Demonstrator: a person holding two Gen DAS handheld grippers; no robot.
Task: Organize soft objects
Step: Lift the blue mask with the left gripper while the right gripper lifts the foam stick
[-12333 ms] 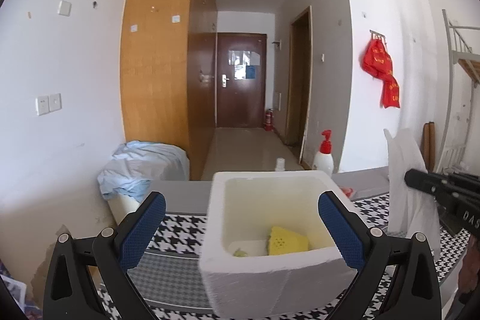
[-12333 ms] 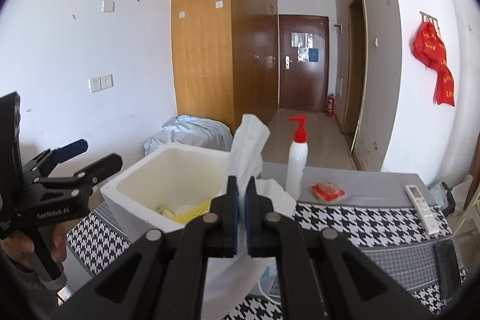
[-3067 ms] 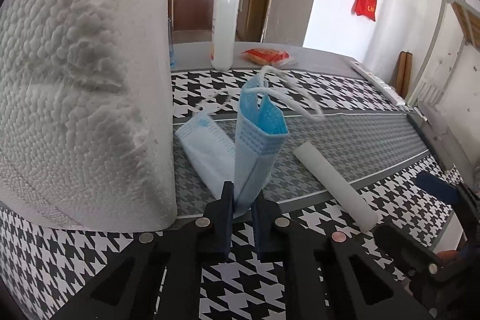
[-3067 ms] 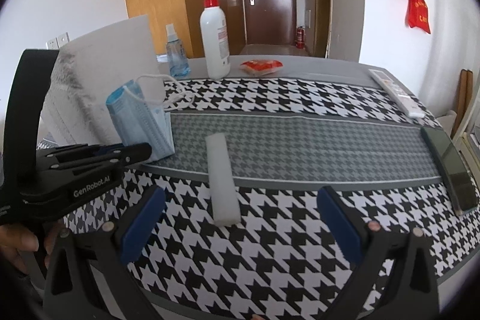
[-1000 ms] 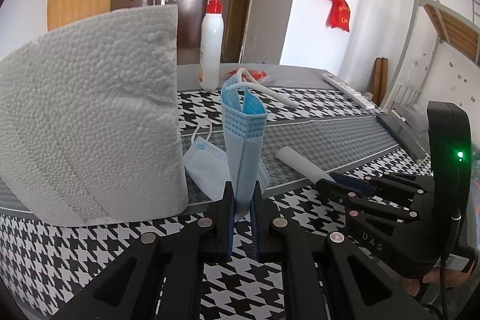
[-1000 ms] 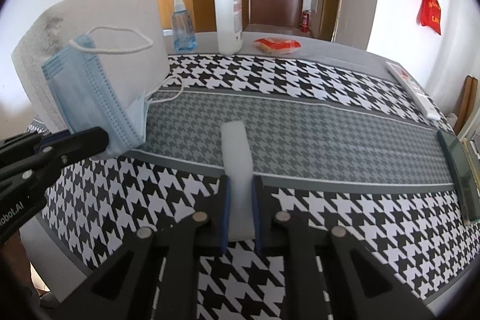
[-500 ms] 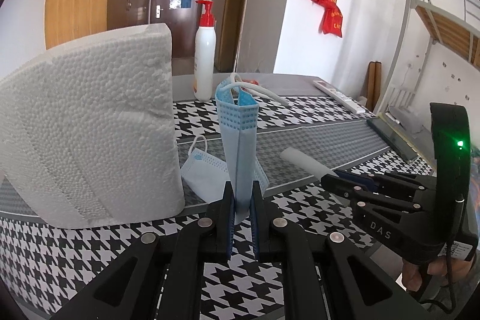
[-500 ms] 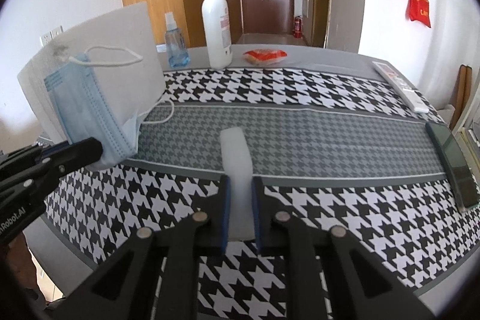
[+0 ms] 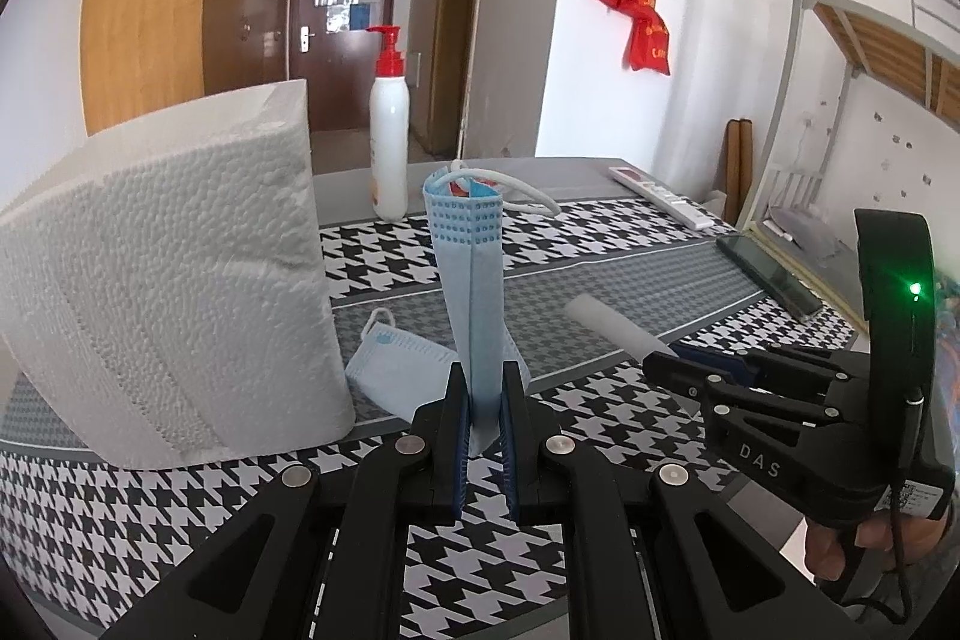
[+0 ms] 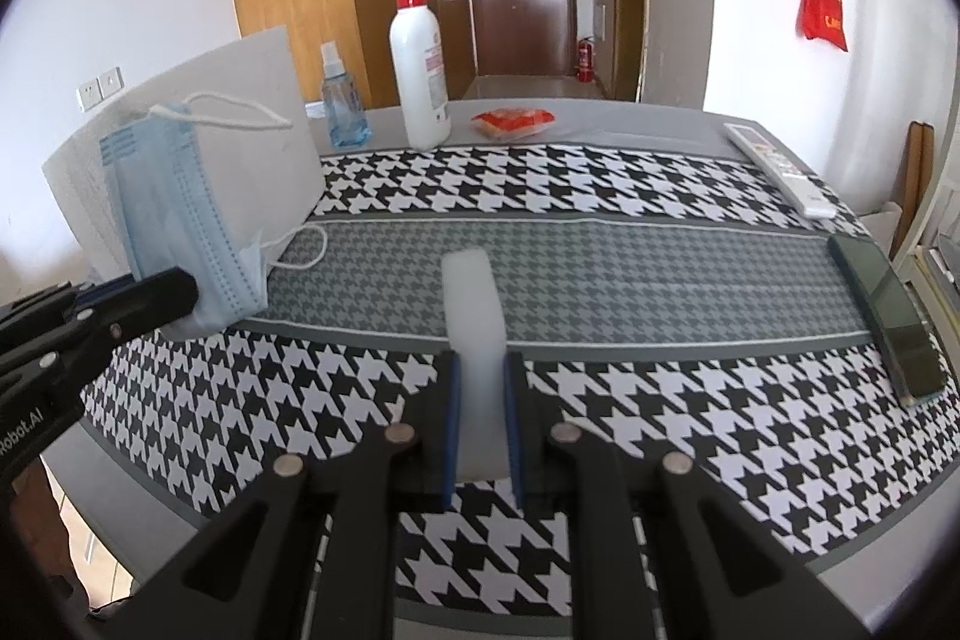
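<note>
My left gripper (image 9: pixel 485 403) is shut on a folded blue face mask (image 9: pixel 474 280) and holds it upright above the table; the mask also shows in the right wrist view (image 10: pixel 174 220). A second blue mask (image 9: pixel 399 361) lies on the cloth beside the white foam box (image 9: pixel 174 268). My right gripper (image 10: pixel 481 400) is shut on a white foam strip (image 10: pixel 471 304) and holds it off the table; the strip also shows in the left wrist view (image 9: pixel 606 325), right of the held mask.
A houndstooth cloth (image 10: pixel 600 196) covers the table. A red-pump bottle (image 10: pixel 419 58), a small spray bottle (image 10: pixel 339 100) and a red packet (image 10: pixel 513 121) stand at the back. A remote (image 10: pixel 780 172) and a phone (image 10: pixel 888 310) lie at the right.
Both grippers have risen a little with their loads. The held mask and the foam strip sit higher above the table than half a second ago.
</note>
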